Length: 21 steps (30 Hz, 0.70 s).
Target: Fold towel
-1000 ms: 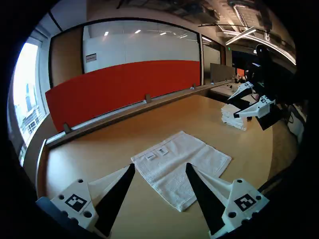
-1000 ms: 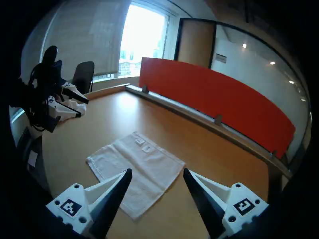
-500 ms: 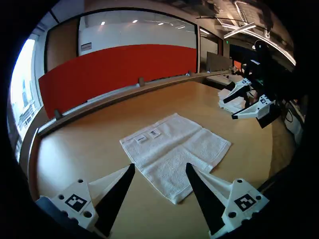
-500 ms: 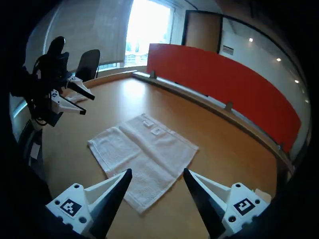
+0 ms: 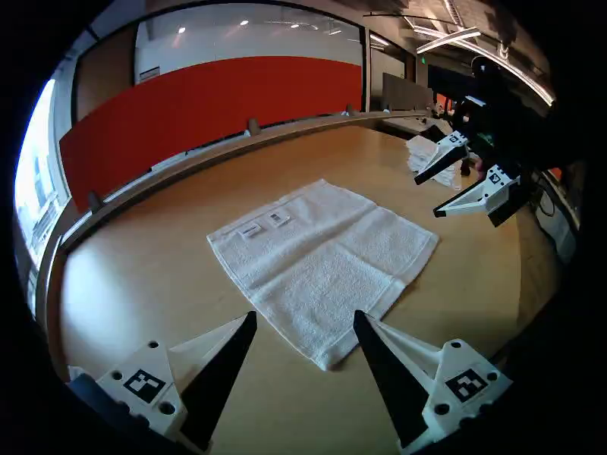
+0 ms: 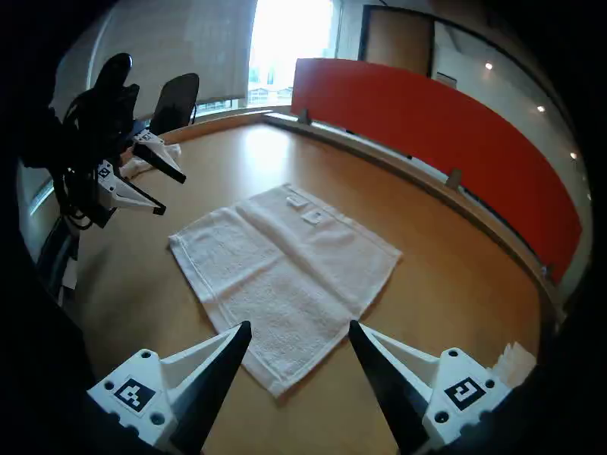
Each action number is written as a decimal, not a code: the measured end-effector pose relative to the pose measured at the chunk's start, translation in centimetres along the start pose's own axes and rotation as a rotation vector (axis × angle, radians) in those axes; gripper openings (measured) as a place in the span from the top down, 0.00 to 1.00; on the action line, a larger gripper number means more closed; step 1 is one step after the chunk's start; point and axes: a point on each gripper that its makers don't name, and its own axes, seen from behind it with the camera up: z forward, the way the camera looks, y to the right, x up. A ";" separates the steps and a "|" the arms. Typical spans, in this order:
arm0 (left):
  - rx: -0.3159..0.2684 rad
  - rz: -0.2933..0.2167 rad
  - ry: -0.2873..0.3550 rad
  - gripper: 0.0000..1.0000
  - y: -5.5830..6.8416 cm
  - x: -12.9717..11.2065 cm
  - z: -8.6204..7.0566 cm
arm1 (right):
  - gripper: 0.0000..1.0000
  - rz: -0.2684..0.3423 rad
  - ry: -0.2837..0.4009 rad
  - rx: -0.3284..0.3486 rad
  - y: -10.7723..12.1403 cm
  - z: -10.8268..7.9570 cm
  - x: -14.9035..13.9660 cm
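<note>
Left gripper view first. My left gripper (image 5: pixel 303 315) is spread wide with nothing between its fingers, hovering above the tan wooden table (image 5: pixel 136 265). The white terry towel (image 5: pixel 326 243) lies flat and fully opened just ahead of it, its nearest corner pointing in between my fingertips. Two small sewn tags (image 5: pixel 262 224) sit near the towel's far edge. Ahead and to the right, beyond the towel, the right gripper (image 5: pixel 426 199) hangs in the air, also parted and empty. Behind it is a stack of folded white cloths (image 5: pixel 425 152).

Right gripper view. My own fingers here are wide apart and hold nothing. The towel again lies directly ahead and below, one corner reaching in between the fingertips. The left gripper is ahead to the left, off the towel's edge, well clear of the cloth.

I judge this as the approach: no fold made, no grasp begun. Next, each gripper needs to come down onto a corner of one shared edge (both jaws are wide enough already). Each should pinch a single layer, then lift and carry that edge over to meet the opposite one, keeping the two hands level.
</note>
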 end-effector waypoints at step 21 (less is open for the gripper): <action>-0.048 -0.021 -0.135 0.06 1.5 -5.7 3.2 | 0.00 0.014 -0.123 0.043 -1.1 1.8 -5.8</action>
